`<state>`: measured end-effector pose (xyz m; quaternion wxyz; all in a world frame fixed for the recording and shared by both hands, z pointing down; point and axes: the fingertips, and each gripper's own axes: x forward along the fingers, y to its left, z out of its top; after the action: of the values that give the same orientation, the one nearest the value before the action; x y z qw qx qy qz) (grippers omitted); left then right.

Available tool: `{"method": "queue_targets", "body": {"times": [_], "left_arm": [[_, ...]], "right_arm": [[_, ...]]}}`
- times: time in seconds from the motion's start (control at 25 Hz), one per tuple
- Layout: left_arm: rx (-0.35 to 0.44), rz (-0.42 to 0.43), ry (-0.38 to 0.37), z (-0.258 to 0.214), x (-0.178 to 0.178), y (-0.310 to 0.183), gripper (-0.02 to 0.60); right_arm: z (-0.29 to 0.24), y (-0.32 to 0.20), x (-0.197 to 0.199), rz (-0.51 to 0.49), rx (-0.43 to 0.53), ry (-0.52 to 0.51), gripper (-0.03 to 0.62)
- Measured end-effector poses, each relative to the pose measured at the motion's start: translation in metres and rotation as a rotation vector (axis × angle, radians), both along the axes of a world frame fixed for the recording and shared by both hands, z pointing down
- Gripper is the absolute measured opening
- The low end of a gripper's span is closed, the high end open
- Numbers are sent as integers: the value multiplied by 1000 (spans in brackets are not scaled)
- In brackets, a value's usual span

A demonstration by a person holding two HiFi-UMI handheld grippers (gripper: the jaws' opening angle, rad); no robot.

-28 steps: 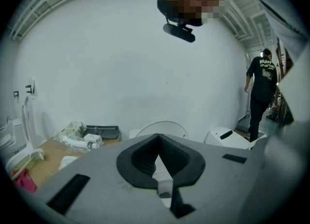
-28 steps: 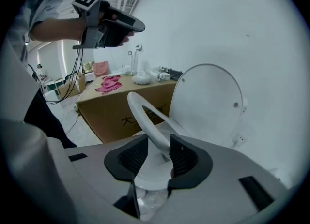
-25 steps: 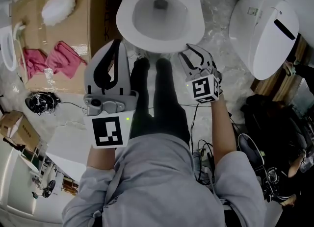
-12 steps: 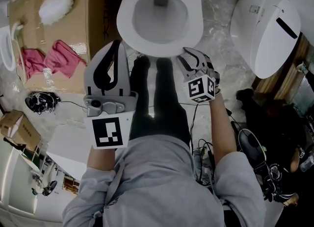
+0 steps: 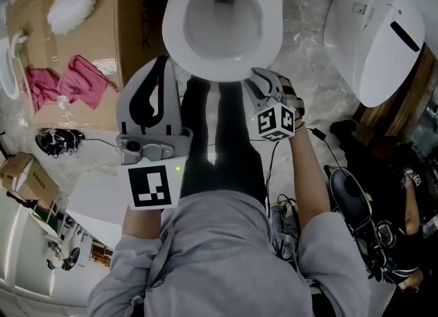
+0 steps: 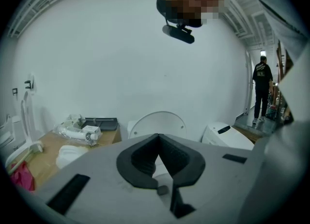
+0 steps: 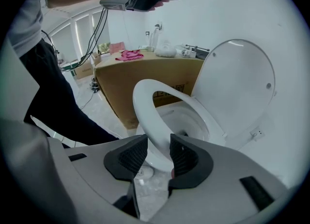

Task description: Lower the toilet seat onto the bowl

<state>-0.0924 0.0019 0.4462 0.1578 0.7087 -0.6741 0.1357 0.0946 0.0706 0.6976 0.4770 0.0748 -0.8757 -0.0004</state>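
Gripping the front edge of the toilet seat (image 7: 145, 99), the right gripper (image 7: 159, 143) has one ribbed pad on each face of the white ring, both pressed against it. The seat sits tilted, front end raised off the bowl (image 7: 186, 121) and hinge end low at the back. The lid (image 7: 240, 87) stands upright behind it. The hold at the front edge looks deliberate: it is the point farthest from the hinge, so the seat can be eased down rather than dropped.

Seen from above, the right gripper (image 5: 259, 76) reaches in at the front right of the seat (image 5: 176, 24), and the person's legs stand just before the bowl's front rim.

The left gripper (image 5: 162, 61) is held up at the person's left side, well apart from the toilet. Its view shows the jaw tips (image 6: 156, 136) together with nothing between them. It is probably parked out of the way, since one grip suffices here.

A cardboard box (image 5: 130, 48) stands left of the toilet. On its top lie a pink cloth (image 5: 85, 81) near the front edge and a white fluffy brush head (image 5: 68, 6) near the back. A second white toilet (image 5: 373, 35) stands to the right. Neither lies in the seat's path.

Judgement: lowering is under way, not done. The risk is the under-side pad getting pinched between the ring and the bowl rim, so the jaws should come off just before the seat lands.
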Motion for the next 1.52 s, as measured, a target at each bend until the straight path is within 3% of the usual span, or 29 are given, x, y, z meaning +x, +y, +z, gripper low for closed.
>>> {"method": "queue_targets", "body": {"times": [0.4,1.36,1.48,1.52], "left_arm": [[-13,4,-3,18,3,1,-2],[-53,-7,-6,48,-7,7,-2],[-51,-7,-8,46,-10,7,-2],[-49,-7,-9,45,-11,7,-2]], "right_arm": [[31,17,5,-47,-23,48,133],[96,41,11,-38,-128,137,127],[93,42,11,-18,-123,128,89],[90,40,10,5,-117,116,9]]}}
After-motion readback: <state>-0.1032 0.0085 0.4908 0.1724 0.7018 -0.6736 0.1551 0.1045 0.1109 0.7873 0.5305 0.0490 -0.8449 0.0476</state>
